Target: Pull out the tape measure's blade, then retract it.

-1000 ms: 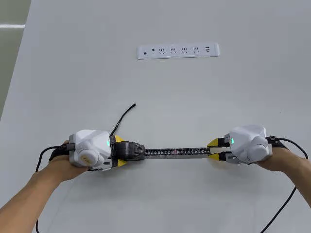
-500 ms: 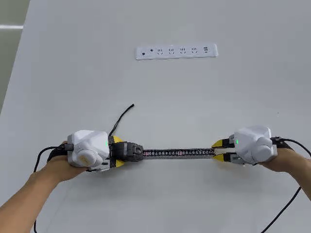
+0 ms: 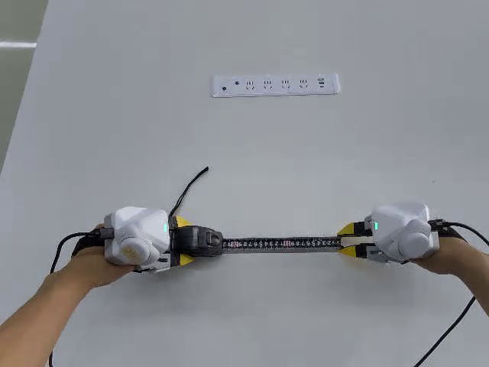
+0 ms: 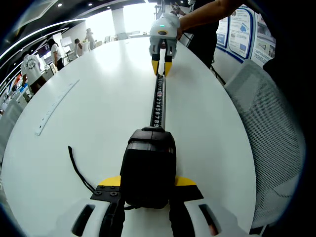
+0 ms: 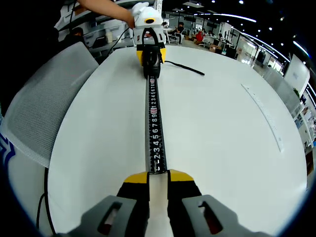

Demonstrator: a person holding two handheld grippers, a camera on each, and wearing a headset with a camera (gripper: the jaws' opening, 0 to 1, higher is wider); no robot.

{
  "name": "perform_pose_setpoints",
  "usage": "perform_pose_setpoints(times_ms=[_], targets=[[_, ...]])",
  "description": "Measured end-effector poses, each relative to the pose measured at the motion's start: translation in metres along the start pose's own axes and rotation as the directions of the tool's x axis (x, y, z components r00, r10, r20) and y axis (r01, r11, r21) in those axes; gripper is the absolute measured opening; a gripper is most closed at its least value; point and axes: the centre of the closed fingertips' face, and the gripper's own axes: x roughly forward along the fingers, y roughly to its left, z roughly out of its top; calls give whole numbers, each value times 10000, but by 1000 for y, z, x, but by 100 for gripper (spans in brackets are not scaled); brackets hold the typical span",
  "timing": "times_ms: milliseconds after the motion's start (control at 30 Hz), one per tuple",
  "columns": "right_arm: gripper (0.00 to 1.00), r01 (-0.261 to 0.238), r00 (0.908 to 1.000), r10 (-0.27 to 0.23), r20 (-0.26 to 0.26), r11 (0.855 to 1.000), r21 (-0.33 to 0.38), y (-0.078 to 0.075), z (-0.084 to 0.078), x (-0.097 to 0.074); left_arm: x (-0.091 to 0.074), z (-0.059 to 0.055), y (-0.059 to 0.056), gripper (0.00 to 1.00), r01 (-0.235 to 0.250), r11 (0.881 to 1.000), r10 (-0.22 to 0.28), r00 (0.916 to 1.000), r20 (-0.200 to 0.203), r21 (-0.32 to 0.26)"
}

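A white power strip [image 3: 275,84] is laid flat on the white table [image 3: 367,153], its sockets ranged in one row; a grey floor [image 3: 14,76] is seen past the table's left edge; in the left gripper view a grey mesh chair [image 4: 269,123] is set just beside the table's rim; printed posters [image 4: 244,29] are hung behind it; people [image 4: 30,64] are seen in the room beyond.

A broad, plain white desk [image 3: 321,168] carries a long white plastic power strip [image 3: 275,84], which lies flat toward its far side. Well apart from it, nearer the person, a thin black cord [image 3: 191,186] lies in a loose curve on the bare top.
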Motion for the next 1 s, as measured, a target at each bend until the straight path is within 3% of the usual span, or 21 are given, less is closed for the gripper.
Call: perform_pose_setpoints(times_ms=[33, 67, 100, 133, 167, 200, 233, 433, 733, 1000], targets=[[0, 118, 9988, -131, -465, 9995, -279, -3, -7, -3, 0, 1, 0, 31, 32, 10000, -31, 10000, -39, 32], [0, -88, 9965, -1, -834, 9943, -1058, -10, -16, -4, 1, 3, 0, 32, 59, 9996, -57, 10000, -78, 263], [0, -133, 9962, 172, -853, 9989, 457, -8, -20, -6, 1, 1, -1, 32, 143, 9999, -142, 9997, -219, 68], [0, -590, 9981, 596, -160, 9975, 379, 5, -15, -11, 1, 2, 0, 32, 132, 9998, -130, 9997, -211, 134], [0, -339, 9994, 348, -80, 9950, 943, 7, -17, -16, 2, 2, -1, 32, 124, 9996, -114, 9991, -413, 241], [0, -300, 9995, 304, -60, 9980, 560, 8, -15, -19, 2, 1, -1, 32, 173, 9991, -151, 9982, -582, 382], [0, -330, 9995, 331, 4, 9967, 746, 11, -14, -20, 3, 3, -1, 32, 183, 9992, -163, 9983, -566, 350], [0, -465, 9983, 487, -309, 9964, 708, 20, -26, -9, 2, 0, 0, 32, 181, 9998, -175, 9985, -523, 122], [1, 96, 9999, -87, -90, 9944, 1057, 13, -25, -17, 2, 0, 0, 32, 137, 9999, -137, 9990, -421, 10], [17, 498, 9986, -520, 123, 9887, 1416, 16, -20, -18, 0, -1, -3, 36, -90, 9995, 82, 9996, -279, -303]])
